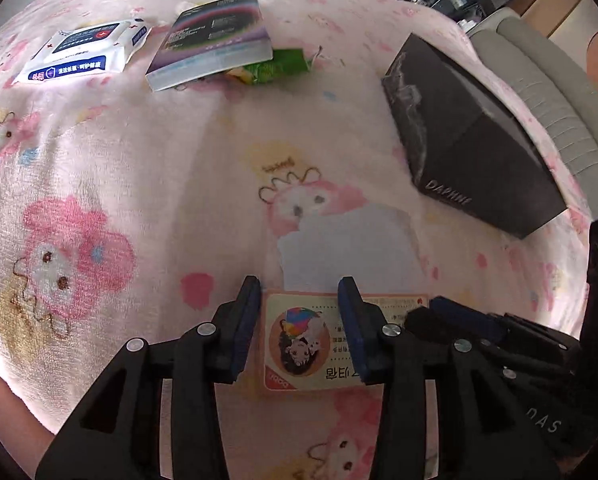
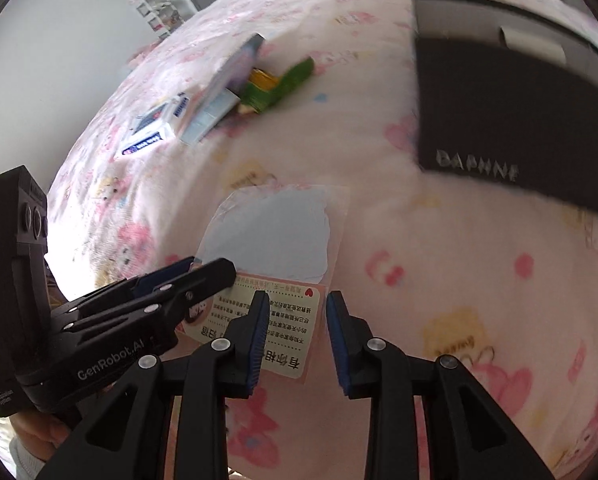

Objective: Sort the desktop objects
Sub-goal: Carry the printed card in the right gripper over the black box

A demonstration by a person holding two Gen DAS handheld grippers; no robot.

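Our left tongs point(image 1: 299, 328) and right tongs point(image 2: 297, 336) hang spread over the card packet point(image 1: 319, 344); wipes point(image 1: 83, 50), book point(image 1: 211, 48), snack point(image 1: 275, 66) and box point(image 1: 471, 140) lie scattered, sorting unsettled.

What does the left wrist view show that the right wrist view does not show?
Only the left wrist view: the printed front of the wet wipes pack and the book's dark cover. Only the right wrist view: the open inside of the black box and the camera housing of the left gripper. Both: the sticker sheet, the green packet, the pink blanket, and open fingers of each gripper.
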